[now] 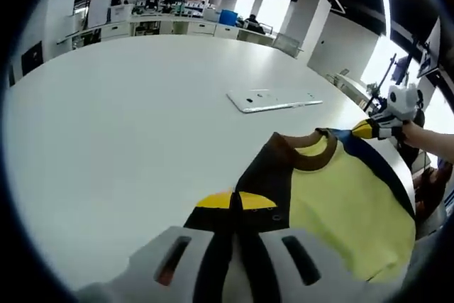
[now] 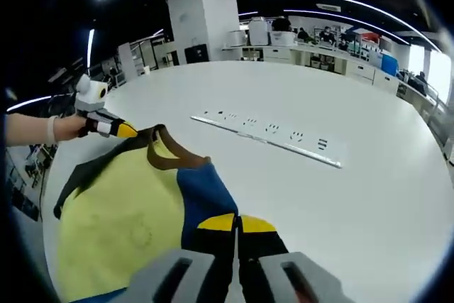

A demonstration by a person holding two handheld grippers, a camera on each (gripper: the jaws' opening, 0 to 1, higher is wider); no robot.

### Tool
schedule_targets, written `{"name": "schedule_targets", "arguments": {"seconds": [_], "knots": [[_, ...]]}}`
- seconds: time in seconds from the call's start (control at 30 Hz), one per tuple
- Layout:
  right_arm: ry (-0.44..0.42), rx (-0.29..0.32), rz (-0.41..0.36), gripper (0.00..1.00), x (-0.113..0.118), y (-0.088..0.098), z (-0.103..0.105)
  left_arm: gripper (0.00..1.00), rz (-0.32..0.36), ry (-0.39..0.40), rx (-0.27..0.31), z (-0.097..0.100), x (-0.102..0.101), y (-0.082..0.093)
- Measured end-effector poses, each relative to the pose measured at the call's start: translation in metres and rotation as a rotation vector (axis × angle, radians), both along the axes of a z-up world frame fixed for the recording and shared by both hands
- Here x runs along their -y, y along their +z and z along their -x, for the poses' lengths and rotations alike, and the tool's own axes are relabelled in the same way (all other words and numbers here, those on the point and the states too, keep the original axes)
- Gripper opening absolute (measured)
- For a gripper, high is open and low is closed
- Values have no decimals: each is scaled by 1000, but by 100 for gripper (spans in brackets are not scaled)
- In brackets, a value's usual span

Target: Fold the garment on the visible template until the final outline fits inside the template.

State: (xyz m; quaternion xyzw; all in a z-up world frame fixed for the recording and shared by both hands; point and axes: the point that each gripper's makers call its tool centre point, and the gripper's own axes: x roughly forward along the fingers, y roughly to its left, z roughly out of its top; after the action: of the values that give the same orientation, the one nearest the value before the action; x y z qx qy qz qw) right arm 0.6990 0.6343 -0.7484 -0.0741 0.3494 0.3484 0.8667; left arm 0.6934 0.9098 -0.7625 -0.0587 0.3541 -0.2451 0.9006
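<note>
A yellow garment (image 1: 340,196) with a brown collar (image 1: 312,157), one dark brown shoulder and one blue shoulder is stretched between my two grippers near the table's edge. My left gripper (image 1: 234,201) is shut on the dark brown shoulder. In the right gripper view it comes in from the left as the left gripper (image 2: 122,130), held by a hand. My right gripper (image 2: 237,223) is shut on the blue shoulder of the garment (image 2: 120,218), and appears as the right gripper (image 1: 369,130) at the right of the left gripper view. The white flat template (image 1: 273,99) (image 2: 269,136) lies on the table beyond the garment, apart from it.
The large white table (image 1: 142,118) (image 2: 369,175) stretches wide and bare around the template. Beyond it stand white cabinets (image 1: 170,28), a white pillar (image 2: 204,15) and office desks. A person's forearm (image 1: 433,140) reaches in at the table's edge.
</note>
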Motion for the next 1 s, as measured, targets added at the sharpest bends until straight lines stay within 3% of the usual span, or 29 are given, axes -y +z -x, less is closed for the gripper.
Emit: {"name": "schedule_targets", "arguments": {"seconds": [0.1,0.2,0.4,0.47,0.7,1.0], "knots": [[11,5,-15,0,-3,4,3,0,-78,-58,52,0,-2,1],[17,24,-19,4,-4,9,1,12,-62,-63,53,1,2,6],[15,-3,-69,39,-11,13,6,57,-71,-99,75,4,13,12],[37,-6,-53,55,-13,11,11,65,-84,-123,87,7,17,15],[118,-35,-13,90,-18,7,35,95,-58,-148,82,18,28,27],[107,-1,-26,87,-13,30,44,98,-69,-175,106,37,27,52]]}}
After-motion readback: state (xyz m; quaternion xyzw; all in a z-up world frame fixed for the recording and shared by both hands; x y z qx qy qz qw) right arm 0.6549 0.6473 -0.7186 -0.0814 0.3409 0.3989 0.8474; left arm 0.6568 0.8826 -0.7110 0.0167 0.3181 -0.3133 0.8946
